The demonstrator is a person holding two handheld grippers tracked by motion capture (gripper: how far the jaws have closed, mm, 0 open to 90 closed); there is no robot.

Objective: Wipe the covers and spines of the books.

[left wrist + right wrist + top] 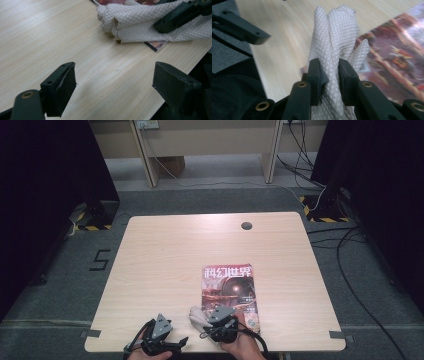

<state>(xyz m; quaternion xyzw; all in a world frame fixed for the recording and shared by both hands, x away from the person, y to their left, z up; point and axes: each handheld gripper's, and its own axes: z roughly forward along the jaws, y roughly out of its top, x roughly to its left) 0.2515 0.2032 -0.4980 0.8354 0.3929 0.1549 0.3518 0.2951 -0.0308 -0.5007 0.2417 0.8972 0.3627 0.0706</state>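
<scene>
High view: a pale wooden worktop (165,270) stands on grey carpet, dark curtains to both sides, with cables on the floor at the right and yellow-black striped feet at the far corners. A round cable hole (246,225) sits near the far edge. A magazine (229,287) lies right of centre, its near end close to the near edge. The far half and the whole left side of the worktop lie bare, giving open room that way. The left gripper (172,340) rests at the near edge, left of the magazine and apart from it. The right gripper (204,319) sits at the magazine's near left corner with a white cloth (197,315) bunched at its tip.

Left gripper view: its jaws stand wide apart over bare wood, nothing between them. The worktop's edge runs close at lower right. Beyond lies the cloth (140,22), draped over the magazine's corner (156,45), with the right gripper's dark jaws pressing on it from the upper right.

Right gripper view: its jaws are clamped on the cloth (334,37), which stands up between them in folds of waffle weave. The magazine cover (397,57) lies to the right, bare wood to the left, then the worktop's edge and grey carpet. One of the left gripper's jaws shows at upper left.
</scene>
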